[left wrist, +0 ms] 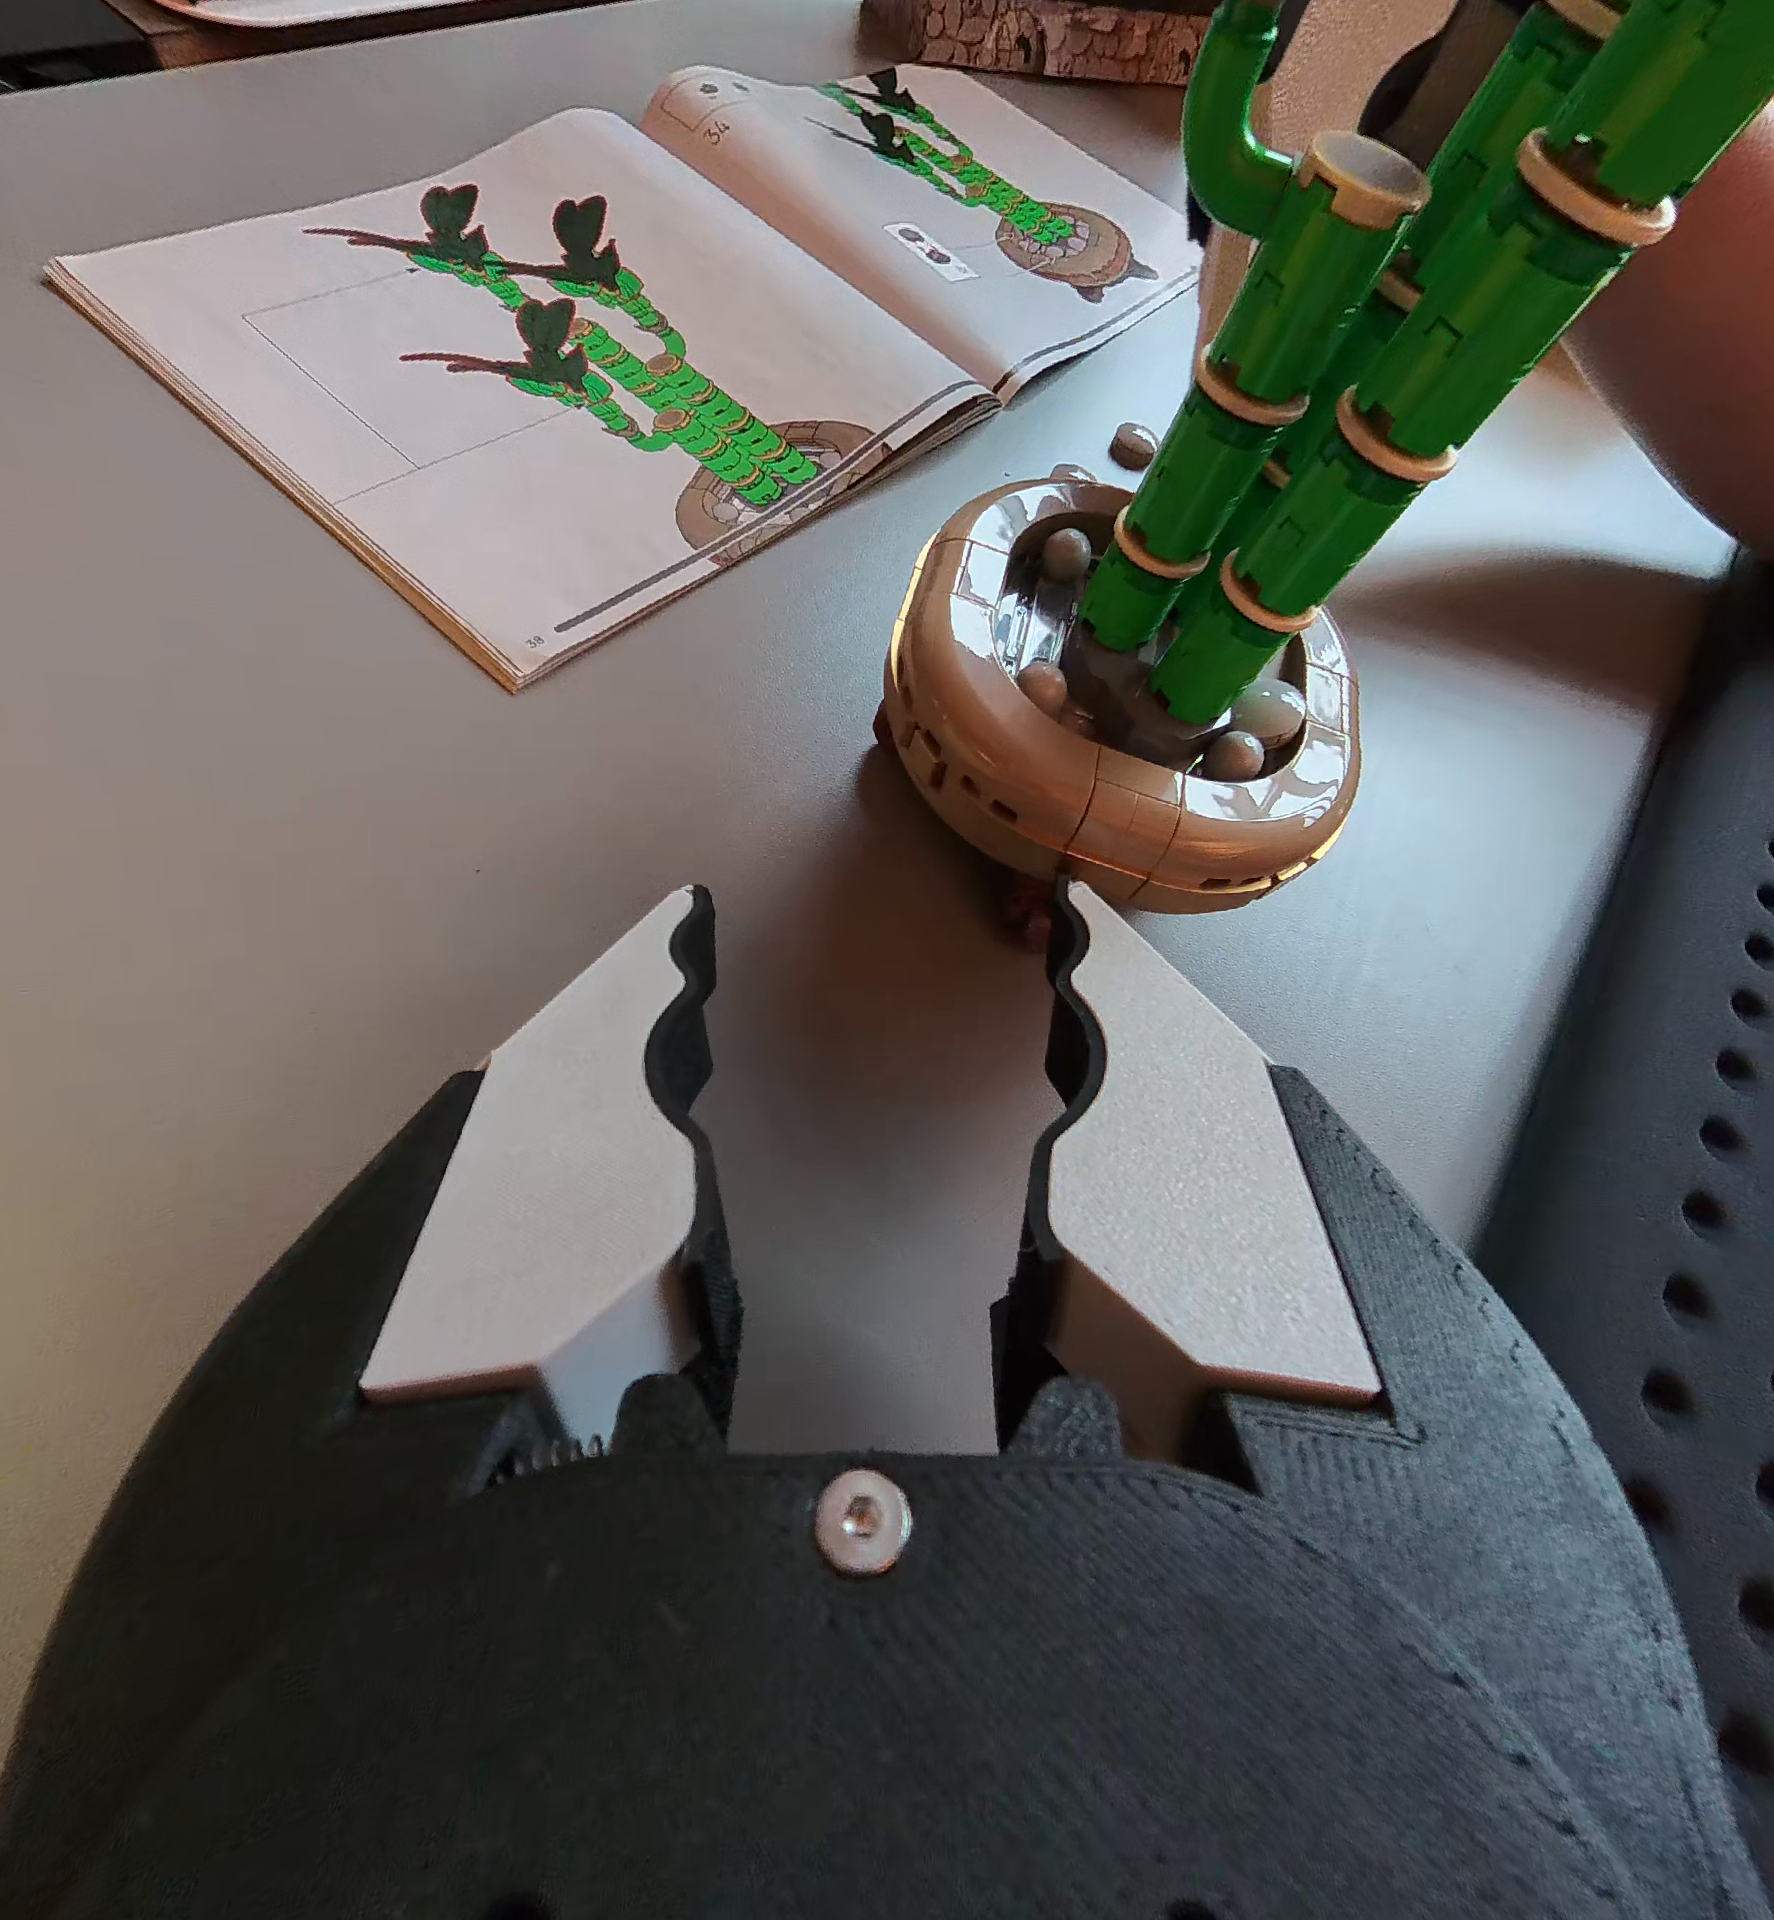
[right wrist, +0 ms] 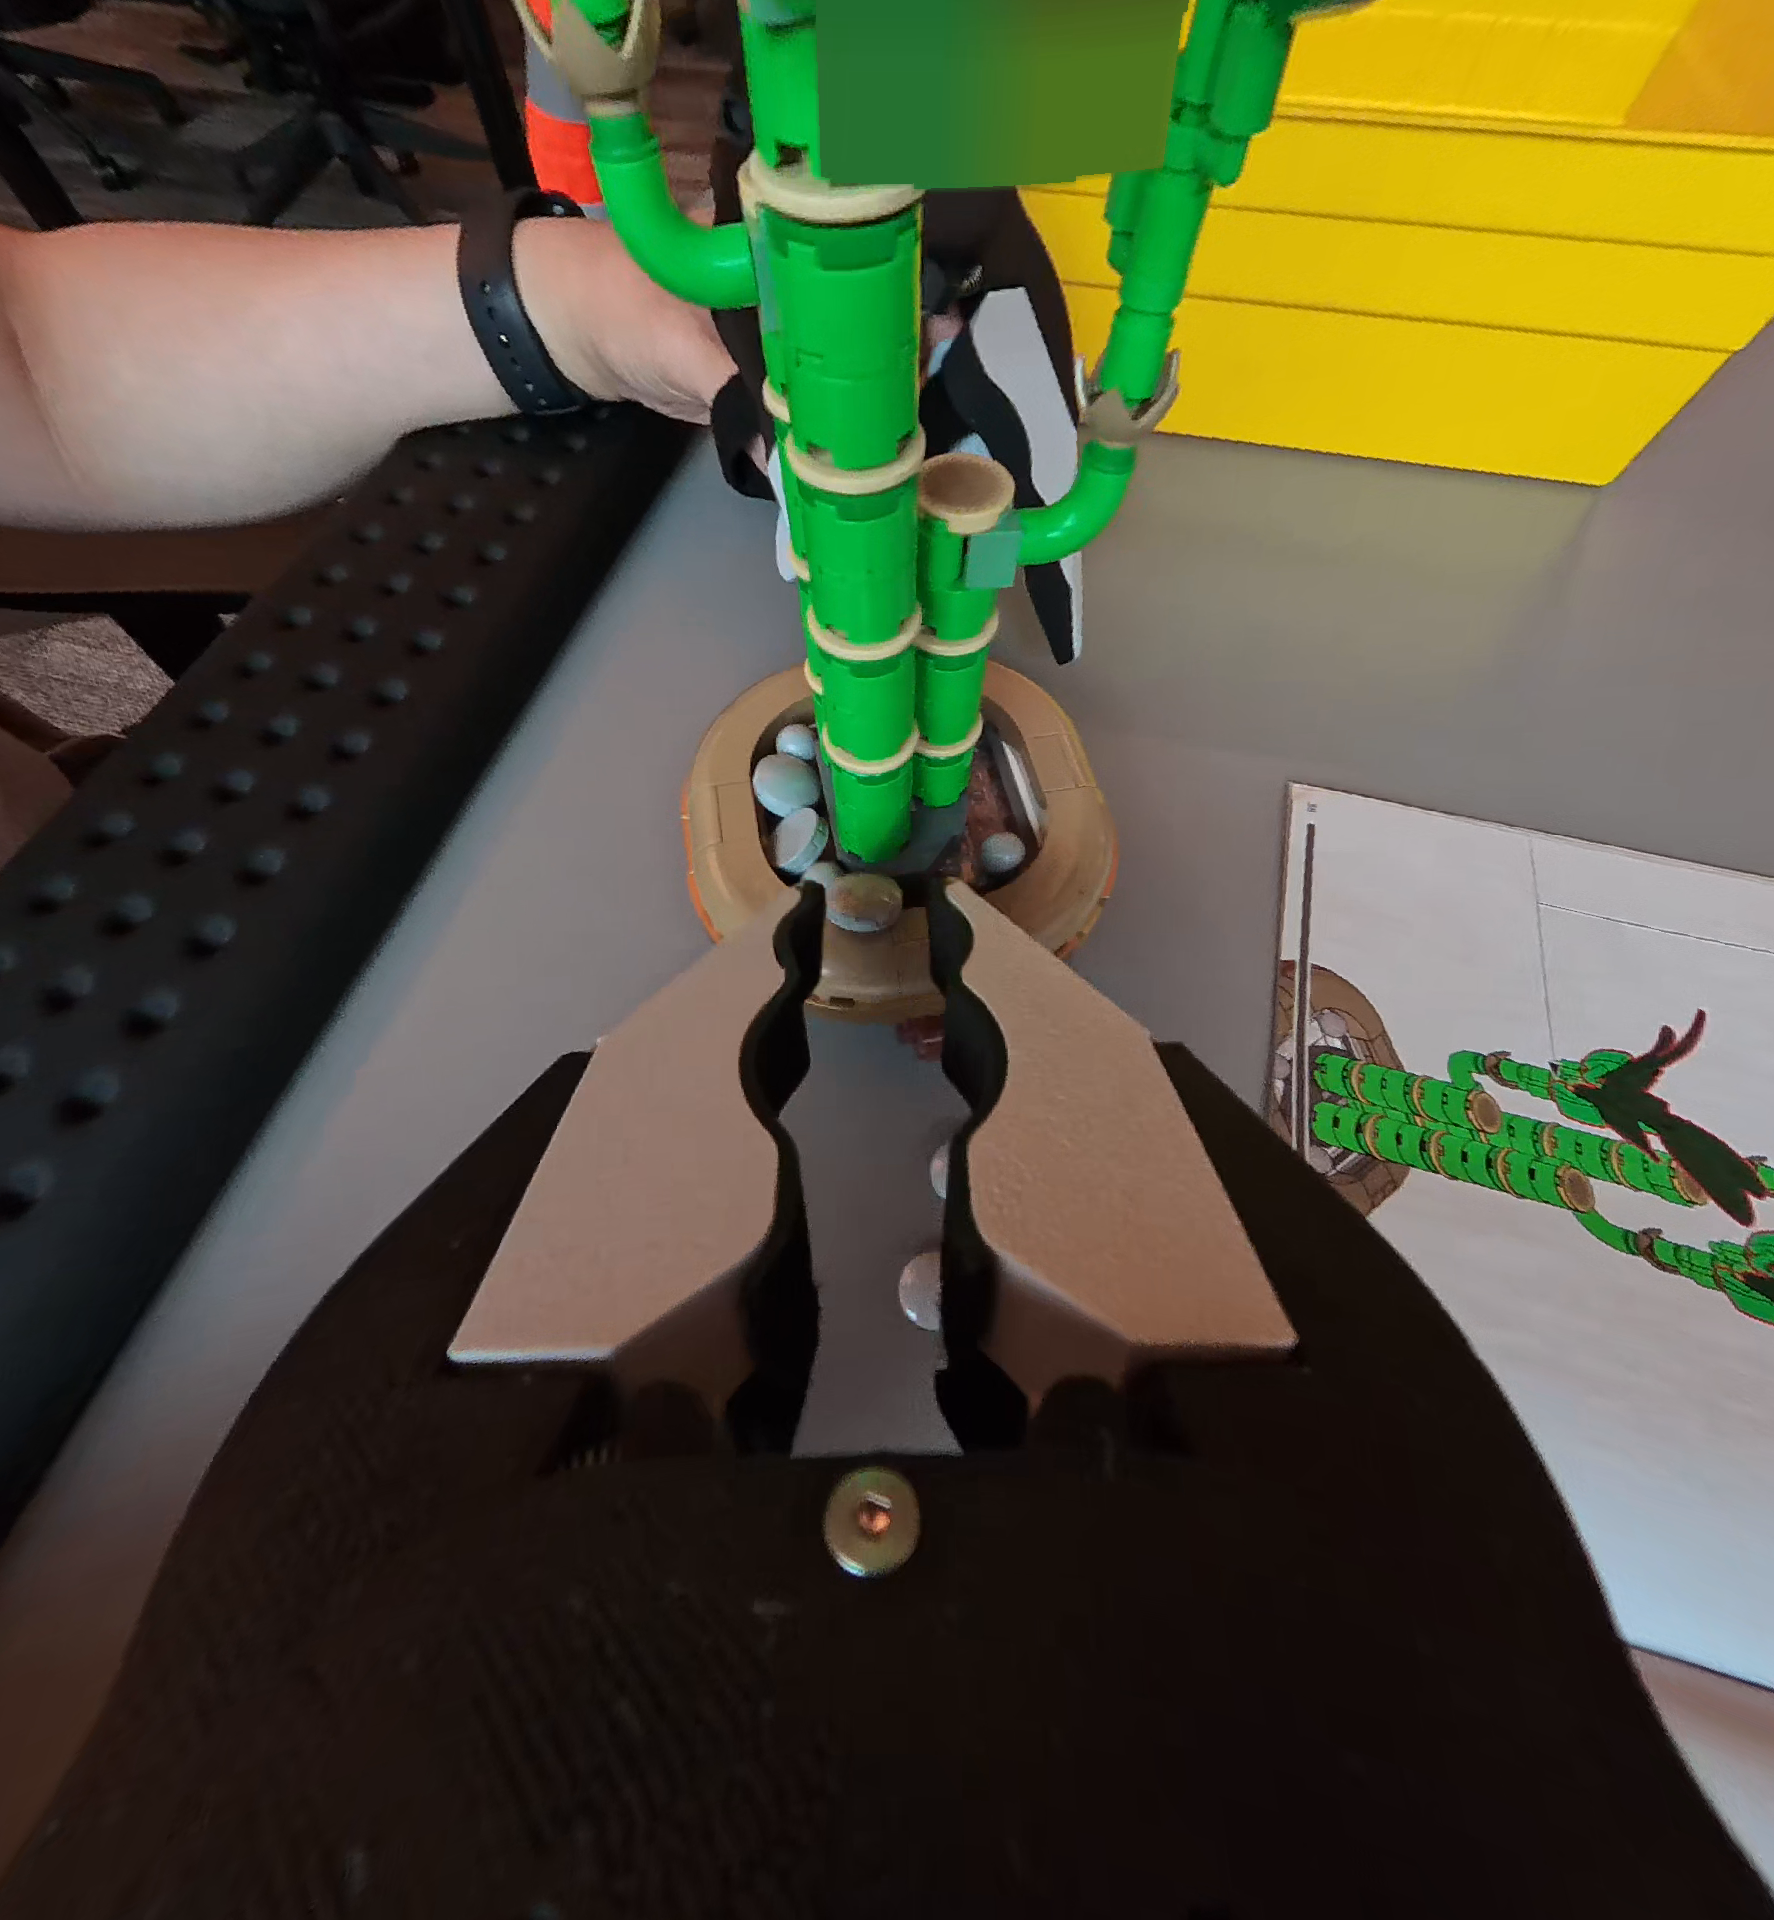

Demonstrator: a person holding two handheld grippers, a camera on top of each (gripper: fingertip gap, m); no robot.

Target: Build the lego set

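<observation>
The worktop (left wrist: 239,935) carries an open booklet (left wrist: 550,416) and the tan pot (left wrist: 1122,821), from which green stalks (left wrist: 1278,436) rise upright. The right gripper (right wrist: 867,904) is the nearer: its tips sit at the pot's near rim, set narrow around a grey pebble (right wrist: 862,902), though contact is unclear. The left gripper (left wrist: 883,904) stands wide and empty, just short of the pot.

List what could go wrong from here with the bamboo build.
The right gripper seems to pinch a small round stone at the pot rim: it could slip out among the loose stones. The tall green stalks rise close by, so a nudge might tip the pot. The left gripper is open, steadying nothing.
</observation>
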